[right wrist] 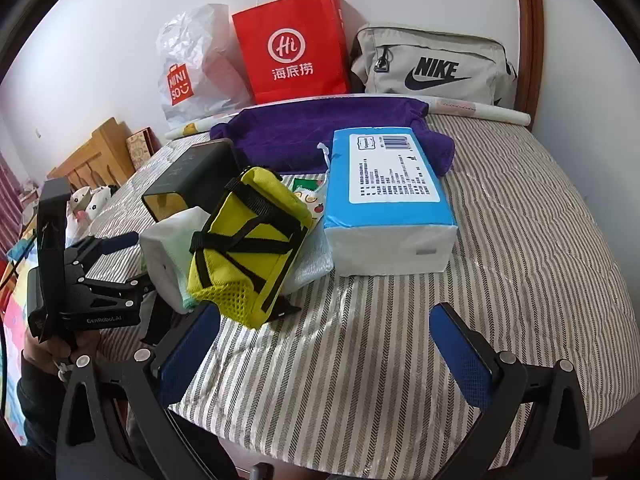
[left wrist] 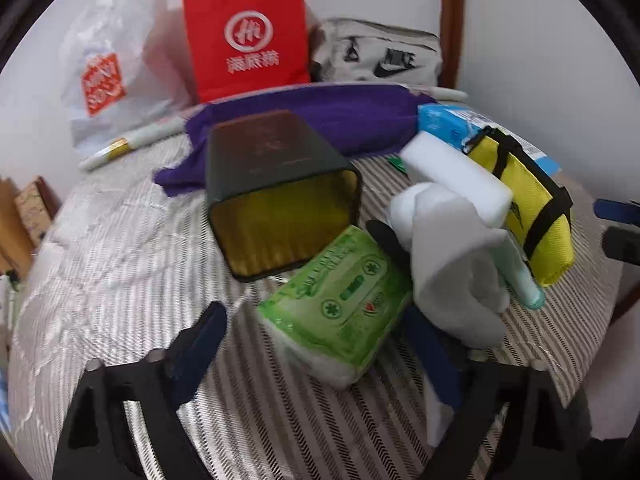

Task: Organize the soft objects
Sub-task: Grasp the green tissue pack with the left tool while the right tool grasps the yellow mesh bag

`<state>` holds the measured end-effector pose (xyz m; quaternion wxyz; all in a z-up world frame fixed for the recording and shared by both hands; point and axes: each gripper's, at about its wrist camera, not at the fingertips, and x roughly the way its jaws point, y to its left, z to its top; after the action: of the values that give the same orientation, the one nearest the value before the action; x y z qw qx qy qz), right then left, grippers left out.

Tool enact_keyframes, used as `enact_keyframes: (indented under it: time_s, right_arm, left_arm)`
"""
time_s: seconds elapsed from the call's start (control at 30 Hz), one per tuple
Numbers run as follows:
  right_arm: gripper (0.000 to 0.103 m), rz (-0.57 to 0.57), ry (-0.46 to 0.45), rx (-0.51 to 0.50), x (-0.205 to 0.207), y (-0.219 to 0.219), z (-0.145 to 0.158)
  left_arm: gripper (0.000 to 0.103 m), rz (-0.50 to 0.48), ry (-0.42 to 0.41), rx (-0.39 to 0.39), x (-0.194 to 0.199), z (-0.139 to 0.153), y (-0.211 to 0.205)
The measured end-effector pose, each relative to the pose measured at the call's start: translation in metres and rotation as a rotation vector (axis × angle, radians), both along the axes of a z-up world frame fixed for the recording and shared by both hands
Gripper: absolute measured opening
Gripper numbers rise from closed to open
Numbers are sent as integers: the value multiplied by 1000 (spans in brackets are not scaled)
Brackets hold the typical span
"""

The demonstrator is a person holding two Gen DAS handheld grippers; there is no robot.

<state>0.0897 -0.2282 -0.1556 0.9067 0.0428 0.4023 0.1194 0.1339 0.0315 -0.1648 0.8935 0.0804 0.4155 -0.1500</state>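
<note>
A green tissue pack [left wrist: 340, 304] lies on the striped bed between the open fingers of my left gripper [left wrist: 320, 340], not clamped. Beside it are a white rolled cloth [left wrist: 448, 272], a white sponge block [left wrist: 456, 176] and a yellow pouch [left wrist: 524, 200], also in the right wrist view [right wrist: 248, 248]. A dark box [left wrist: 280, 188] lies on its side, its open mouth toward me. A purple towel [right wrist: 336, 132] lies behind, with a blue tissue pack [right wrist: 388, 200] on it. My right gripper [right wrist: 324, 352] is open and empty over the bedspread.
A red paper bag [right wrist: 292, 48], a white plastic bag [right wrist: 192, 64] and a grey Nike bag [right wrist: 432, 64] stand against the back wall. A wooden headboard post [right wrist: 528, 32] rises at the right. Furniture and toys [right wrist: 88, 196] are left of the bed.
</note>
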Motion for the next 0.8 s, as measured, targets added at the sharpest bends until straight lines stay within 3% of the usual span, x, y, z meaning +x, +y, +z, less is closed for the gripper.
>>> enact_keyframes:
  time_s: [0.13,0.23,0.5,0.67,0.8]
  right_arm:
    - [103,-10,0,-7,5,2,0]
    - [103,-4,6,-5,8,5,0]
    - [103,31,2,6,8,17,4]
    - [103,47,-9,10,7,29,8]
    - [102,56,-23,8,9,38,11]
  left_arm:
    - [65,-44,24,-35,4,0,-1]
    - [62,-32,26,-49,3,1,0]
    - [61,113,24,-53,-15,10,34]
    - [61,236,4,43,-22,9,52]
    - [61,265,15,-5,-18,5,62]
